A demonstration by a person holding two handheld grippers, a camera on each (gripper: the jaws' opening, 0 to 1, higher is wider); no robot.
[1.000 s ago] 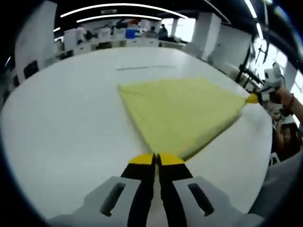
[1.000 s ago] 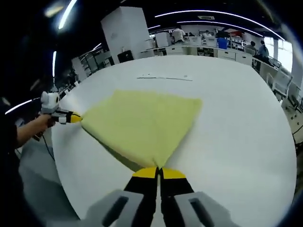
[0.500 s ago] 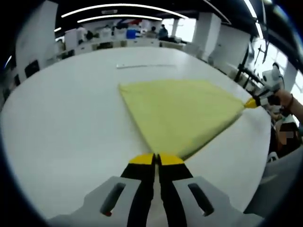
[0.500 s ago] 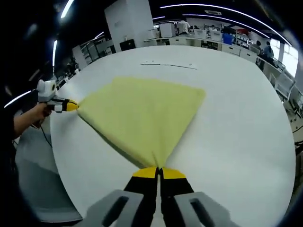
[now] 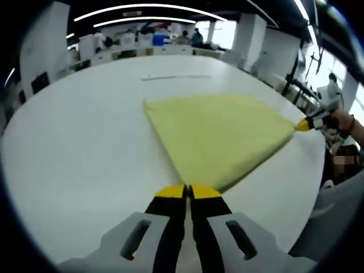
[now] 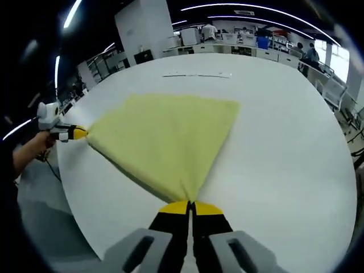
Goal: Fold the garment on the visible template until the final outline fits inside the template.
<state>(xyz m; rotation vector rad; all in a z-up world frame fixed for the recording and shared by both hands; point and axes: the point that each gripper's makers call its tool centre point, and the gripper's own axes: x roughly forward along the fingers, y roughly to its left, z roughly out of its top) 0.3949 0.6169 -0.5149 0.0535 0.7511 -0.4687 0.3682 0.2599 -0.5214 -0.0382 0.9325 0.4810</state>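
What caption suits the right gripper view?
Right gripper and left gripper each pinch a corner of the yellow garment on the white table.

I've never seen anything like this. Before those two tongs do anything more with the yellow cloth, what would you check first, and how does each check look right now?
1. Left tongs shut on a corner of the yellow cloth: ok.
2. Right tongs shut on another corner of the cloth: ok.
3. Cloth stretched flat between the two tongs, with no big wrinkles: ok.
4. Whole cloth lying over the white table, nothing hanging off the edge: cannot tell, since both held corners sit close to the rim.
5. Template outline on the table located: cannot tell; a thin line shows beyond the cloth, nothing more.
6. Table around the cloth free of other things: ok.
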